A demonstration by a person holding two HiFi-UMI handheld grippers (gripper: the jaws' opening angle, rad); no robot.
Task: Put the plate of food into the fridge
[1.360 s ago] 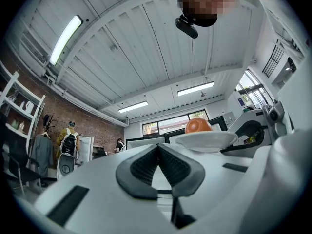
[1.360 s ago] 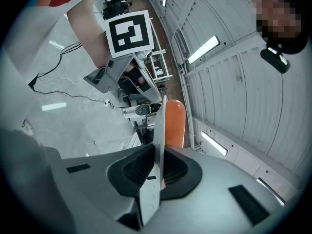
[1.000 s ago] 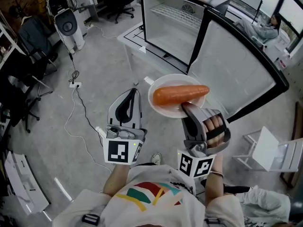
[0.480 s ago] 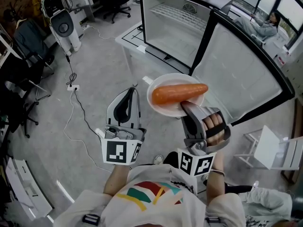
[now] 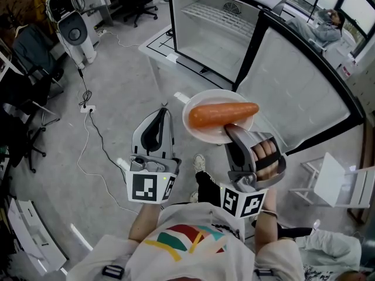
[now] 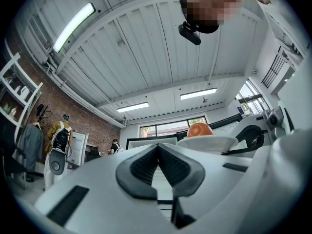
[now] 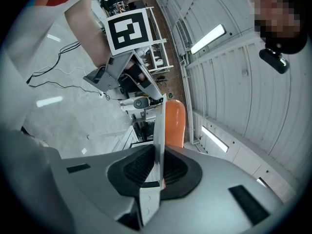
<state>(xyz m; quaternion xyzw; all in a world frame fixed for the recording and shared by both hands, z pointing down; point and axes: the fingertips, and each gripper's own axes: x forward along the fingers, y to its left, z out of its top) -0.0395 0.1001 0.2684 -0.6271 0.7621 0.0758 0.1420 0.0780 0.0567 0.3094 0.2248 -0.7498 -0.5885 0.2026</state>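
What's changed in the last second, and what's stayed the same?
The person's foot has stepped forward toward the open fridge. Otherwise unchanged: the right gripper stays clamped on the plate at its rim, carrot on it; the left gripper stays shut and empty.

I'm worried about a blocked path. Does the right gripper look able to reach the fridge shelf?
Probably yes: the door stands wide open and nothing shows between the right gripper, shut on the plate, and the shelf. The left gripper sits aside.

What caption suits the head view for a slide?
Right claw grips a plate bearing a carrot before the open fridge; left claw shut, empty.
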